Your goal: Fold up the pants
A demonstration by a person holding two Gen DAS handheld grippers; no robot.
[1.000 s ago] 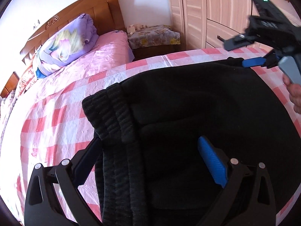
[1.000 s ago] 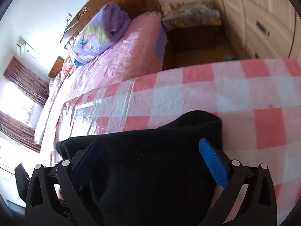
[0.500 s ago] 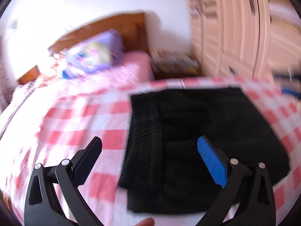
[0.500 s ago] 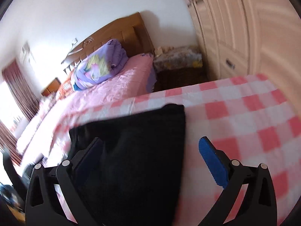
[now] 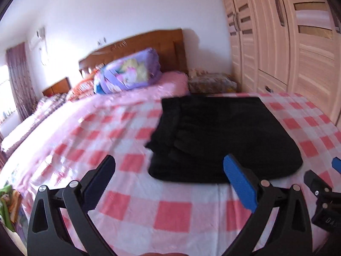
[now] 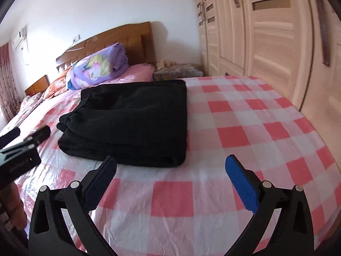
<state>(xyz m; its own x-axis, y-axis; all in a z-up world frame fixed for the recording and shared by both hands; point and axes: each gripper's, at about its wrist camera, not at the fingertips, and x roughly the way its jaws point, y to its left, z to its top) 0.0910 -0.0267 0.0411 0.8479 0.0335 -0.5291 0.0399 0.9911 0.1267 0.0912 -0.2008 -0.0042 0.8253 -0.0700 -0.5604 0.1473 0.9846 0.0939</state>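
Black pants [image 6: 132, 119] sit folded on your checkered bed [image 6: 245, 132]; left gripper [image 5: 170, 181] and right gripper [image 6: 172, 177] both spread wide, empty.

Your left wrist view is motion-blurred, so the ribbing on the black pants [image 5: 223, 136] is lost. The right gripper [image 5: 326, 194] is cut off by that view's right edge. In your right wrist view, the left gripper [image 6: 19, 149] runs off the left edge.

A home bedroom, seemingly: bed [image 6: 234, 115], wooden headboard [image 6: 119, 40], wardrobe [image 6: 266, 32].
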